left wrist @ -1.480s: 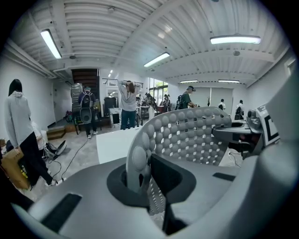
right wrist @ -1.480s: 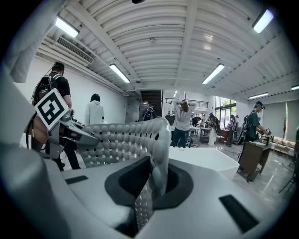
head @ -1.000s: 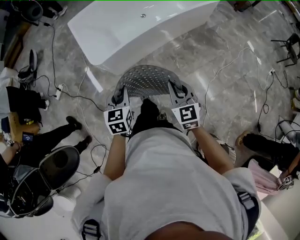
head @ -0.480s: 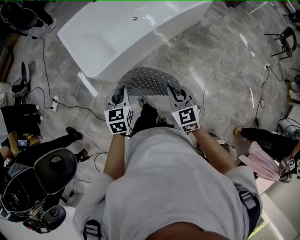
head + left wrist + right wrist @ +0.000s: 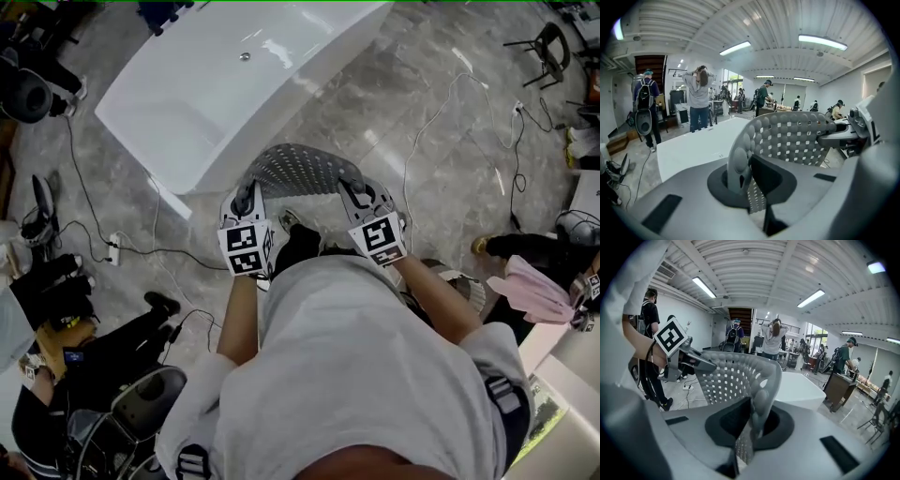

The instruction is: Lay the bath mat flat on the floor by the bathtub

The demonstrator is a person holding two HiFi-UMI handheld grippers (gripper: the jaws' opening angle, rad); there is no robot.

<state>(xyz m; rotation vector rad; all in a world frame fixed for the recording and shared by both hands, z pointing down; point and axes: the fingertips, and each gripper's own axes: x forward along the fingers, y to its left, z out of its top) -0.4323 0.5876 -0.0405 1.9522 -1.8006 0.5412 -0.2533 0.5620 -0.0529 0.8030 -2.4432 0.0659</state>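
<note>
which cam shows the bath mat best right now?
Head view: most of the bath mat shows, arched above the floor between the left gripper and right gripper, near the bathtub. Each gripper view shows only the mat's clamped edge close up, curving toward the other gripper.

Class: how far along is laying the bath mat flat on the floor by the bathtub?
Done: the grey bath mat is picked up, and the person stands beside the white bathtub. In hand: the left gripper and the right gripper are each shut on a side edge of the mat, which is bowed between them above the floor. Left: lower it, spread it flat by the tub and let go.
</note>
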